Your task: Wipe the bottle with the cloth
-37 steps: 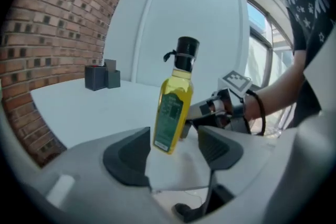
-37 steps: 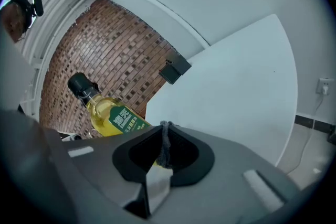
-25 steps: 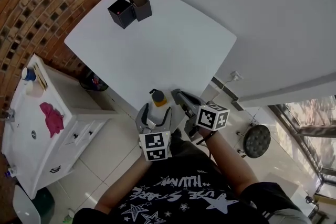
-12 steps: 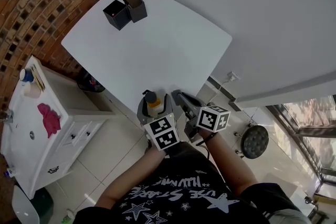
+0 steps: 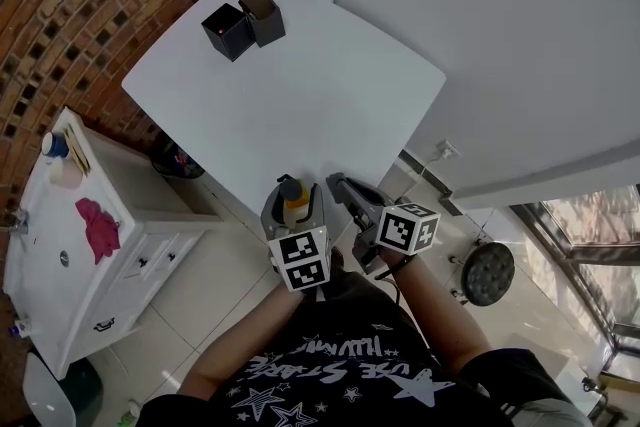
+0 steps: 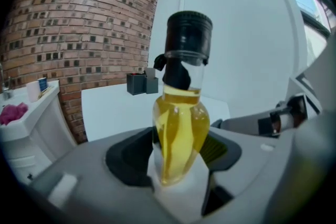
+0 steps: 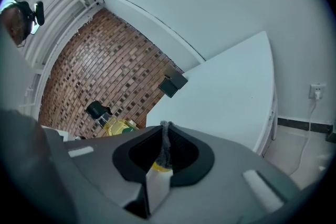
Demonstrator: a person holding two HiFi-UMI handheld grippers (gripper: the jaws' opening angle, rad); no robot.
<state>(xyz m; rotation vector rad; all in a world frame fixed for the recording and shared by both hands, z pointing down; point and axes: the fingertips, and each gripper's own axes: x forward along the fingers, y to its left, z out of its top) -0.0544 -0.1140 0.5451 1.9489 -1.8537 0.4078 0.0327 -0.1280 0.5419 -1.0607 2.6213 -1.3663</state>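
**Bottle at nine o'clock**

My left gripper [image 5: 293, 212] had just closed on the upright bottle [image 6: 181, 134] at the near edge of the counter [image 5: 300, 85]. My right gripper [image 5: 340, 185] (pinching a thin edge of cloth [image 7: 165, 148]) sat just beside, bottle at its nine o'clock.

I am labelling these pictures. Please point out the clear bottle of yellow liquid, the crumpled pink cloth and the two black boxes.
clear bottle of yellow liquid [image 6: 181, 134]: left gripper view, yellow belly.
crumpled pink cloth [image 5: 98, 227]: head view, its middle.
two black boxes [image 5: 227, 32]: head view, left box.
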